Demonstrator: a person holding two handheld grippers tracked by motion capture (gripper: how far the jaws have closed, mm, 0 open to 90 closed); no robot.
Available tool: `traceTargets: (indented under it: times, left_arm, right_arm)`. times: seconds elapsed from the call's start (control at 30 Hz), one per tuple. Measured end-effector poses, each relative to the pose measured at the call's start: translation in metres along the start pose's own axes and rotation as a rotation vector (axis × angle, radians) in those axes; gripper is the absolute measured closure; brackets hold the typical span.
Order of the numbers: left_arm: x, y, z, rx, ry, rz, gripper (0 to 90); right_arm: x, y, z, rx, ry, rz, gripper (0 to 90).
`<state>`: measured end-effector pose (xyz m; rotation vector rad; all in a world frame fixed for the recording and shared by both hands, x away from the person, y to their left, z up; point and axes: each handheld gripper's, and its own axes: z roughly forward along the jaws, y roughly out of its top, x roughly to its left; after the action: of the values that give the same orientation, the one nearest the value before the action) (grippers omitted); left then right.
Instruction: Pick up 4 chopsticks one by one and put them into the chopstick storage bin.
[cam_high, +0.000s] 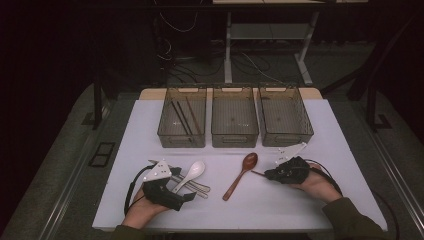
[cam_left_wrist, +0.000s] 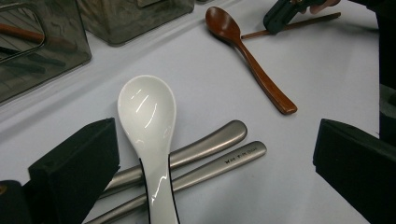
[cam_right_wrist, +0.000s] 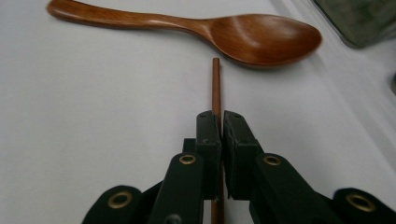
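Right gripper (cam_right_wrist: 220, 122) clamped tight on a thin brown wooden chopstick (cam_right_wrist: 216, 84), low over the white counter (cam_high: 300, 200). The stick pokes out past the pads; its tip ends just short of the wooden spoon (cam_right_wrist: 243, 37) bowl, a small gap between them. In the high view the right gripper (cam_high: 270, 174) sits right of that spoon (cam_high: 241, 175), whose handle runs down-left.

Left gripper (cam_left_wrist: 215, 154) jaws spread wide, holding nothing; it hovers over a white ceramic soup spoon (cam_left_wrist: 148, 121) that lies across two metal handles (cam_left_wrist: 210, 151). In the high view the left gripper (cam_high: 185, 196) is at the near left of the counter.

Farther back: three smoky clear plastic bins in a row. Left bin (cam_high: 165, 130) holds dark chopsticks (cam_high: 182, 117); middle bin (cam_high: 235, 135) and right bin (cam_high: 300, 132) contents too small to tell.
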<state>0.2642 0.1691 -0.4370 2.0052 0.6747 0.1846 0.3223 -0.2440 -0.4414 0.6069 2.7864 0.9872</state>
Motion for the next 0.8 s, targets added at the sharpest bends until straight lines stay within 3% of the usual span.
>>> traceTargets:
  times: [0.1, 0.17, 0.33, 0.6, 0.8]
  left_arm:
    - [0.0, 0.0, 0.0, -0.001, 0.0, 0.001, 0.0]
    - [0.0, 0.0, 0.0, -0.001, -0.001, 0.0, 0.0]
    - [0.0, 0.0, -0.001, -0.001, 0.0, -0.003, 0.0]
    - [0.0, 0.0, -0.001, -0.001, 0.002, -0.004, 0.0]
    - [0.0, 0.0, 0.0, 0.001, 0.002, -0.002, 0.0]
  right_arm:
    - [-0.002, -0.001, 0.001, -0.006, 0.001, 0.025, 84.3]
    - [-0.002, -0.001, 0.0, -0.014, -0.012, 0.039, 79.0]
    - [-0.004, -0.006, -0.015, -0.05, -0.007, 0.075, 73.8]
    - [-0.001, -0.038, -0.045, -0.039, -0.028, 0.106, 72.6]
    - [0.004, -0.056, -0.055, -0.012, -0.043, 0.101, 73.6]
